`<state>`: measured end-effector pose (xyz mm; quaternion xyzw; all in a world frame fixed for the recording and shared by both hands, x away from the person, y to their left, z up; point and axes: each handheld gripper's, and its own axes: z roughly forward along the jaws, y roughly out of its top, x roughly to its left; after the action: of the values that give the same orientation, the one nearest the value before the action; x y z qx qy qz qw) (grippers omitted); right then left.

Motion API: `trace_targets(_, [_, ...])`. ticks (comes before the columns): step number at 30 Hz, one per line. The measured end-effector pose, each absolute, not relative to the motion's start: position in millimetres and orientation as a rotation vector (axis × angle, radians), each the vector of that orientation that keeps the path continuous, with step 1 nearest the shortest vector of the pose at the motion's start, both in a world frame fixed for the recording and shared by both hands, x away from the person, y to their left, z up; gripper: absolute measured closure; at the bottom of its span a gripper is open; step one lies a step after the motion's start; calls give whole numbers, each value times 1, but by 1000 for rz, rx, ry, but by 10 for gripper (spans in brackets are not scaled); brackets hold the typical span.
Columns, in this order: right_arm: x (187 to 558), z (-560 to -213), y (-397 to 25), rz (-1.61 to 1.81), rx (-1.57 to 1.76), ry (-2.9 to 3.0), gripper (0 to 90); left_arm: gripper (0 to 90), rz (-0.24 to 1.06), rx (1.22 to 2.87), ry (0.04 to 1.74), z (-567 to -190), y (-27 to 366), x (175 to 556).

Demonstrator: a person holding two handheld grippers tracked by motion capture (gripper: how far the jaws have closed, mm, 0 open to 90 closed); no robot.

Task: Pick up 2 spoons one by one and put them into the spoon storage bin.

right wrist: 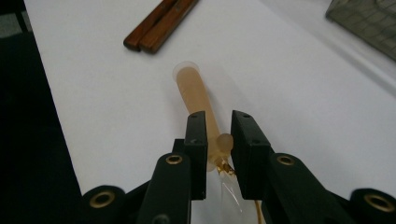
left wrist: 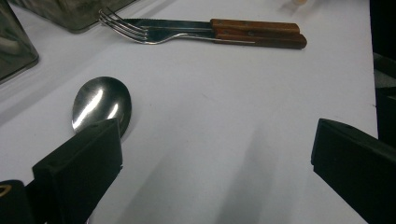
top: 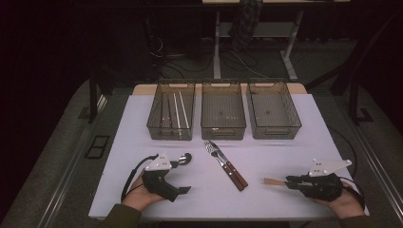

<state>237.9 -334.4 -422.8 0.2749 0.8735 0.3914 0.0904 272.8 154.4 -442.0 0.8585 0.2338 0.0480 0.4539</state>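
My left gripper (top: 183, 176) (left wrist: 215, 140) rests open on the white table (top: 285, 152), its jaws spread wide. A metal spoon (top: 184, 158) (left wrist: 102, 102) lies just beside its left jaw, bowl up. At the table's middle a fork (top: 211, 148) (left wrist: 140, 32) and a knife (top: 237, 178) (left wrist: 254, 25), both wooden-handled, lie side by side. My right gripper (top: 287, 180) (right wrist: 218, 126) sits low at the front right, shut on a translucent amber plastic utensil (top: 273, 181) (right wrist: 194, 91) whose flat handle points toward the fork and knife.
Three clear smoky bins stand in a row at the back: the left bin (top: 171, 137) holds several thin sticks, the middle bin (top: 223, 130) and right bin (top: 273, 132) look bare. Dark floor surrounds the table on all sides.
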Motion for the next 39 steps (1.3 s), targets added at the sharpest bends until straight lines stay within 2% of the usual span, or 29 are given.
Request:
trace_targets(22, [290,-395,-306,1222,831,2506,768,2,108,2116,579,-443,155,273])
trace_targets(39, [343,-367,-267,1287,853,2396,768,3,100,2103,582,-442,155,273])
